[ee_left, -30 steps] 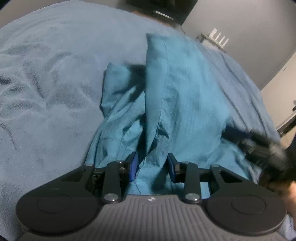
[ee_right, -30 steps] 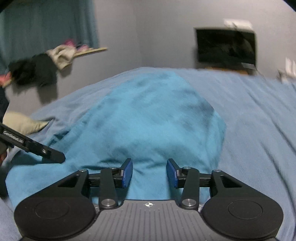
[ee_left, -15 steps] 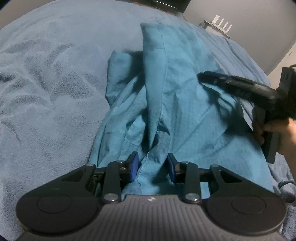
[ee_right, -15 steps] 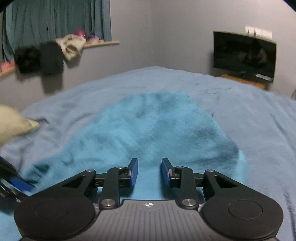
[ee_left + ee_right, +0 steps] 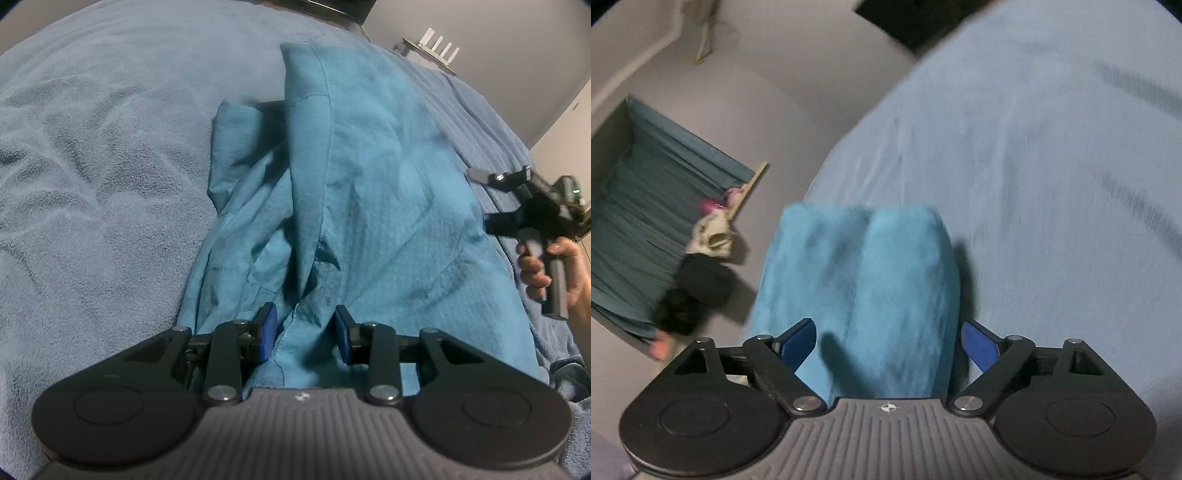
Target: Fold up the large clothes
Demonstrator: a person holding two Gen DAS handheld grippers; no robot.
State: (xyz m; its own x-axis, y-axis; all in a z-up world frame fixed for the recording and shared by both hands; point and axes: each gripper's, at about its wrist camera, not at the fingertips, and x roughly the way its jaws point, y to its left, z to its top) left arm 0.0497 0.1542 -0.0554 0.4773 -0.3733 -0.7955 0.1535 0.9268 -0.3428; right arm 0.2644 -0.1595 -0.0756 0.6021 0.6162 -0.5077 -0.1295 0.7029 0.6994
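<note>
A large teal garment [image 5: 369, 177] lies rumpled on the blue blanket of a bed [image 5: 92, 166], with a long fold running up its middle. My left gripper [image 5: 303, 334] is low over the near hem, and its blue pads are shut on a bunched ridge of that cloth. In the same view a hand holds my right gripper [image 5: 485, 199] beside the garment's right edge. In the right wrist view the right gripper [image 5: 888, 341] is rolled over and its jaws are opening wide. Teal cloth [image 5: 864, 280] lies between its pads [image 5: 979, 343], which do not press on it.
A white router with antennas [image 5: 439, 46] stands on a shelf beyond the bed, beside a dark screen. In the tilted right wrist view I see teal curtains [image 5: 646, 206] and dark and pale clothes [image 5: 701, 280] heaped on a ledge by the grey wall.
The right gripper swung across the garment to its right edge, rolled over, and its jaws spread from narrow to wide. The left gripper stayed put, still pinching the hem.
</note>
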